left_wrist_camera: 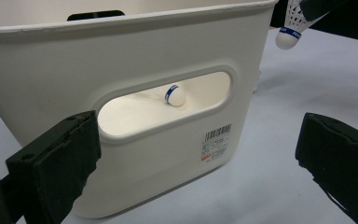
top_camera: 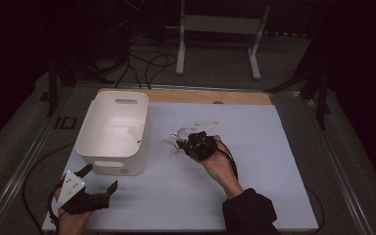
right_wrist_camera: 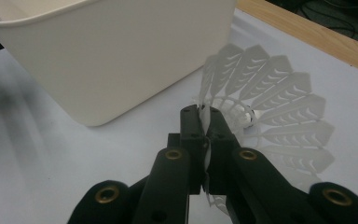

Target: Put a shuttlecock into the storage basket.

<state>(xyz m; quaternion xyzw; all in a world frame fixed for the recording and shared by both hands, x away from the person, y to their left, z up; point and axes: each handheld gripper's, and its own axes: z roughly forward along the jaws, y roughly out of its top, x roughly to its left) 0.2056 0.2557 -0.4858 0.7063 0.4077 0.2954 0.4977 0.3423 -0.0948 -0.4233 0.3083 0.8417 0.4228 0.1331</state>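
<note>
Now the right hand-held gripper is clamped on a shuttlecock's skirt, right of the bin; carry it over the rim before releasing. Left hand-held gripper hangs apart.

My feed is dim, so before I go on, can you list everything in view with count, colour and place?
Bin: one, white, handle cut-outs, left half of the sheet.
Shuttlecock in bin: one, white with blue band, lying inside, seen through the handle cut-out.
Held shuttlecock: one, white, feather skirt pinched in the right hand-held gripper, just right of the bin, outside it.
Sheet: one, pale blue-white, covering the table.
Wooden board: one, tan, along the sheet's far edge.
Stand: one, white, on the floor beyond the table.
Cables: several, black, on that floor.
Left hand-held gripper: black, open, near left corner, facing the bin.
Right hand-held gripper: black, shut on the shuttlecock.
</note>
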